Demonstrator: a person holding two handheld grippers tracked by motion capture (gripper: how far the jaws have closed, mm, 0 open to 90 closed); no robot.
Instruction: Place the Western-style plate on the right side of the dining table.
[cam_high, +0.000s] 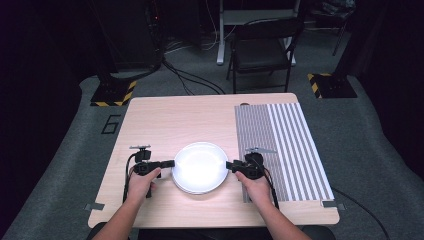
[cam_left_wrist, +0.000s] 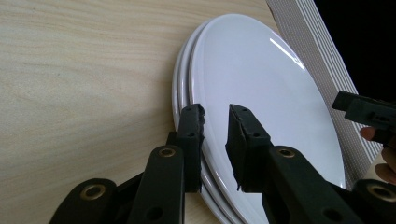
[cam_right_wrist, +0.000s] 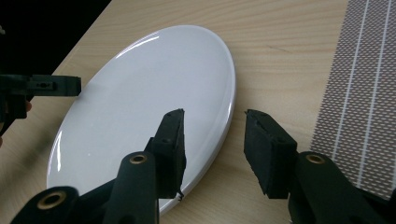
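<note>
The left gripper lies level on the wooden counter, held in the person's left hand, its tip at the left rim of the white plates. In the left gripper view its jaws are drawn in narrow on that rim: one jaw sits under the edge of the stack, the other over the top plate's face, clamping it. The same view shows the plates as a stack, the rims of lower ones peeking out beneath the top plate.

The plates sit near the middle of the counter, toward the near edge, between the two grippers.

The right gripper, in the right hand, meets the plates' right rim. Its jaws stand partly apart, one over the plate's face and the other out over bare wood, astride the rim without pinching it.

Farther right, a grey striped mat covers the counter's right side.
</note>
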